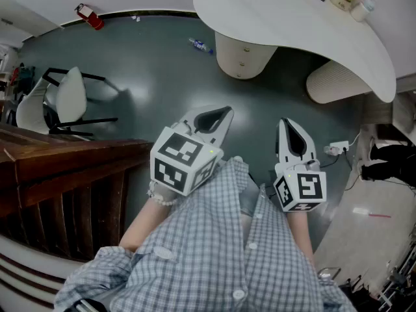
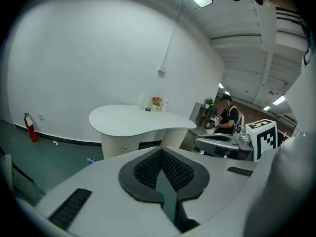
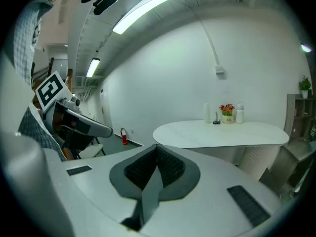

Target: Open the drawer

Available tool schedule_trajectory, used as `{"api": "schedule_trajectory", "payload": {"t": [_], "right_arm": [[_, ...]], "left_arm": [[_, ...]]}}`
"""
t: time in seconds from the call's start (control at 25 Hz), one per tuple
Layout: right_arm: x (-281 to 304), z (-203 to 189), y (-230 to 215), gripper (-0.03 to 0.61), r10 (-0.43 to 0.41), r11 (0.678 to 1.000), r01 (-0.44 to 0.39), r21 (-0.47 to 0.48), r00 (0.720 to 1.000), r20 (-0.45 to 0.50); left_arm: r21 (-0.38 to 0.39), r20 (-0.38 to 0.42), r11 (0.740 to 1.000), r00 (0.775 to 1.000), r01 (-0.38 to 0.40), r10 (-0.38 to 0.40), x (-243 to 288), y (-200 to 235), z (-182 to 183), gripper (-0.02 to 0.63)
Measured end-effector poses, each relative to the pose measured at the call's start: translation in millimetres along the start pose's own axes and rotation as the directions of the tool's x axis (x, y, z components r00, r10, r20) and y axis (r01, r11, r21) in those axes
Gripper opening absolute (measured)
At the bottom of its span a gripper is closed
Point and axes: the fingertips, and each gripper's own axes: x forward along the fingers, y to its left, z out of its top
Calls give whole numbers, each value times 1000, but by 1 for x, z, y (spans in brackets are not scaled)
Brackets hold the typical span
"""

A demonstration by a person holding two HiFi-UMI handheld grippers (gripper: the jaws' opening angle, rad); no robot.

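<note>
Left claw is held clenched, nothing gripped, close to the checked shirt. Right claw is likewise clenched and empty. Both are pointed toward the white counter, well apart from it. Small knobs are noted on its pedestal; whether they mark the drawer cannot be told

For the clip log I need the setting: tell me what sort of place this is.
Probably an office lounge or reception room, indoors. It has a curved white table with small items at one end, a red fire extinguisher, and a white chair with a black frame.
</note>
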Motion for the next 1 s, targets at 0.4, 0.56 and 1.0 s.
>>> {"api": "schedule_trajectory", "payload": {"t": [0.4, 0.56, 1.0], "right_arm": [[1, 2, -2, 9, 10, 1000, -10, 7, 1000, 5], [0, 1, -2, 9, 13, 1000, -14, 23, 1000, 13], [-3, -16, -11, 9, 125, 992, -125, 13, 992, -29]], "left_arm": [[-9, -3, 1000, 1000, -8, 8, 1, -2, -2, -3], [-11, -2, 1000, 1000, -18, 18, -1, -2, -4, -3], [-62, 11, 991, 993, -114, 115, -7, -5, -14, -3]]}}
